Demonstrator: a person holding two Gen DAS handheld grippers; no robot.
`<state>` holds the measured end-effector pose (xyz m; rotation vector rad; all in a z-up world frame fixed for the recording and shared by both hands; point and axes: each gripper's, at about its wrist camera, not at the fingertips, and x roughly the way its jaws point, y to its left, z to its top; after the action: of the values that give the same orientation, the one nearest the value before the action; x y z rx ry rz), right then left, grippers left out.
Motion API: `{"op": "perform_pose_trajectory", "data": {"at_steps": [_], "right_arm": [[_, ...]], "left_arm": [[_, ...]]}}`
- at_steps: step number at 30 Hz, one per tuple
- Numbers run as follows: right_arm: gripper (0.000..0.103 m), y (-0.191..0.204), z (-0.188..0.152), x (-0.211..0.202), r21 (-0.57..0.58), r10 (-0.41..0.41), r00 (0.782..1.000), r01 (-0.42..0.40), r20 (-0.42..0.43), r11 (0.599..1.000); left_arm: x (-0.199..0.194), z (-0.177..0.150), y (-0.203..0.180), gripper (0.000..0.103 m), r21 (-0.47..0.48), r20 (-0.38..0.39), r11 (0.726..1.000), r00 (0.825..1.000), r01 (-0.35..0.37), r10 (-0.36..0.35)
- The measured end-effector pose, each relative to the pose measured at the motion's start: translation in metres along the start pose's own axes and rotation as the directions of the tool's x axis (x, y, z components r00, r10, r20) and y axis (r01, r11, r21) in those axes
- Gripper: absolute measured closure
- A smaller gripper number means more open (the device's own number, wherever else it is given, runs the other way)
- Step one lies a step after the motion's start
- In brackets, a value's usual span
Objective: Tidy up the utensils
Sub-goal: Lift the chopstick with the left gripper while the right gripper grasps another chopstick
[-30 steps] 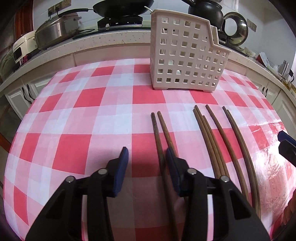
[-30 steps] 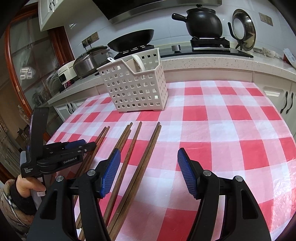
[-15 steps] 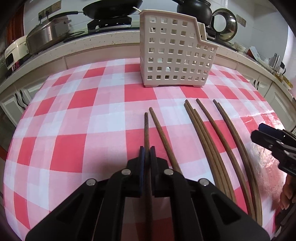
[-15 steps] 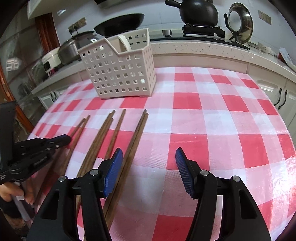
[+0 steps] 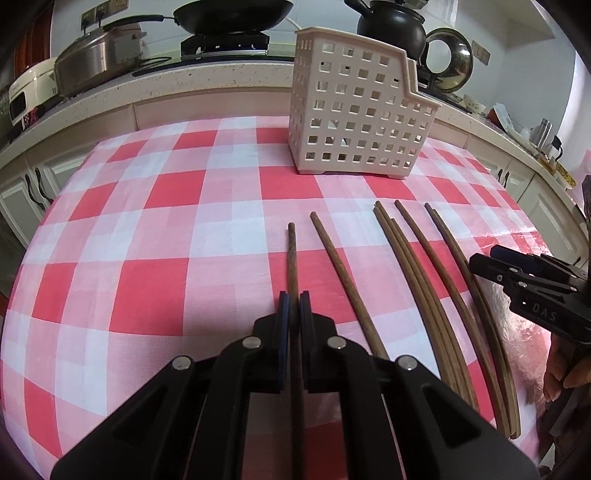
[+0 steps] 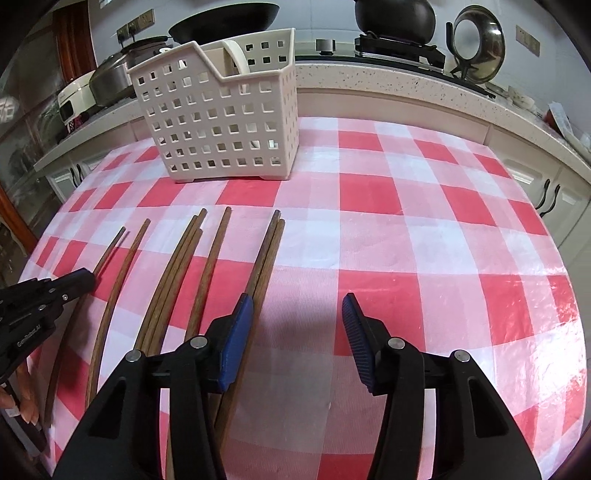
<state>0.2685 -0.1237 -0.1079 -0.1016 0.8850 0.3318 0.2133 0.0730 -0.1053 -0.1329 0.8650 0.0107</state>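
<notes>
Several brown wooden chopsticks lie side by side on the red-and-white checked tablecloth (image 5: 155, 192). My left gripper (image 5: 293, 306) is shut on the leftmost chopstick (image 5: 291, 258), which points toward the white perforated basket (image 5: 360, 107). Its neighbour (image 5: 343, 273) lies loose to the right. In the right wrist view my right gripper (image 6: 297, 314) hangs low over the cloth, its jaws closing with only bare cloth between them. The rightmost pair of chopsticks (image 6: 267, 251) runs under its left finger (image 6: 236, 339). The left gripper (image 6: 74, 282) shows at that view's left edge.
The basket (image 6: 221, 118) stands at the table's far side with a white utensil (image 6: 236, 55) in it. Behind runs a counter (image 5: 221, 74) with a wok, a black pot (image 6: 395, 14), a steel lid and a rice cooker. Cabinets ring the table's edges.
The left gripper's jaws closed onto the leftmost chopstick, which has swung apart from its neighbour. The right gripper sank toward the cloth near the rightmost pair and its jaws narrowed.
</notes>
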Motion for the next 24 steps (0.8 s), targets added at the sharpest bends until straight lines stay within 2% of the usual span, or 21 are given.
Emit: {"op": "perform_pose_trajectory", "data": {"at_steps": [6,9,20,23,24], "right_arm": [[0.054,0.008,0.007,0.005,-0.016,-0.017,1.000,0.017,-0.023,1.000],[0.058,0.012,0.008,0.011,-0.023,-0.048,0.998,0.047,-0.051,0.999],[0.065,0.019,0.018,0.019,-0.032,-0.078,0.995,0.076,-0.057,0.997],[0.077,0.023,0.018,0.019,-0.050,-0.067,0.996,0.064,-0.063,0.997],[0.084,0.026,0.018,0.019,-0.061,-0.059,0.996,0.056,-0.064,0.997]], "left_arm": [[0.002,0.000,0.005,0.097,-0.012,-0.003,1.000,1.000,0.024,-0.024],[0.001,-0.001,0.006,0.097,-0.016,-0.003,0.999,0.999,0.033,-0.033],[0.003,0.002,0.008,0.097,-0.022,-0.006,0.999,0.999,0.034,-0.035],[0.004,0.002,0.007,0.097,-0.012,-0.006,1.000,1.000,0.025,-0.025],[0.004,0.002,0.006,0.097,-0.009,-0.007,1.000,1.000,0.023,-0.023]]}}
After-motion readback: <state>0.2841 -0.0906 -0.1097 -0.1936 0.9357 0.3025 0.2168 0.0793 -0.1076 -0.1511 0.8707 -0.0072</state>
